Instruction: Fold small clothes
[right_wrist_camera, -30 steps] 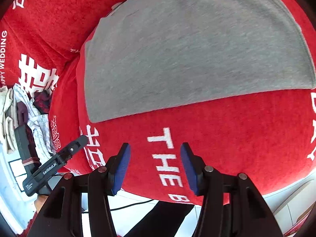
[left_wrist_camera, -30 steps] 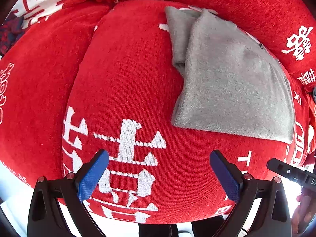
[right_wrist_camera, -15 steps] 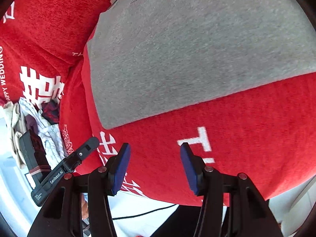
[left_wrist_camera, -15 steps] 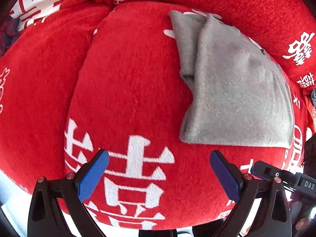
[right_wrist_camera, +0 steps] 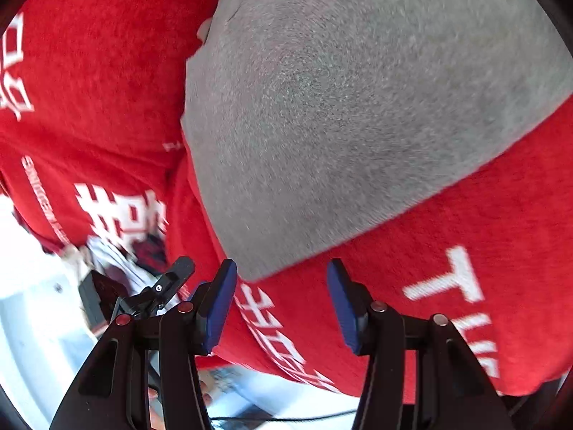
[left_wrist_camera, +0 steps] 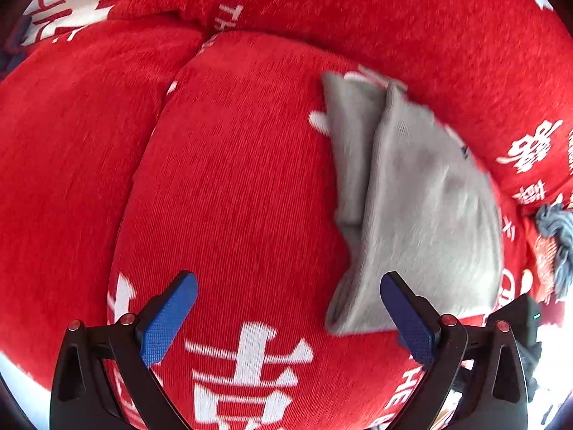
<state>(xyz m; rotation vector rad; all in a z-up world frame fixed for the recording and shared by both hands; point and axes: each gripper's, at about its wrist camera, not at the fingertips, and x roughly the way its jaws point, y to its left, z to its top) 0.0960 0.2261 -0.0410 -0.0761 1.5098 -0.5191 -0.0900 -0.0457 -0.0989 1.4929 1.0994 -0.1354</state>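
Observation:
A folded grey garment (left_wrist_camera: 422,208) lies flat on a red cushion with white characters (left_wrist_camera: 229,186). In the left wrist view it sits to the right, with a narrower flap along its left edge. My left gripper (left_wrist_camera: 288,317) is open and empty, its right finger near the garment's near left corner. In the right wrist view the garment (right_wrist_camera: 351,107) fills the upper half. My right gripper (right_wrist_camera: 283,301) is open and empty, just short of the garment's near corner.
A red backrest cushion (left_wrist_camera: 394,21) rises behind the seat. A pile of other clothes (right_wrist_camera: 118,254) lies at the left in the right wrist view. A blue-grey cloth (left_wrist_camera: 555,236) shows at the right edge. The other gripper's body (right_wrist_camera: 157,286) is nearby.
Both grippers have shifted; the garment now sits nearer the left gripper's right finger, and the right gripper has moved to the garment's near left corner. Both stayed open.

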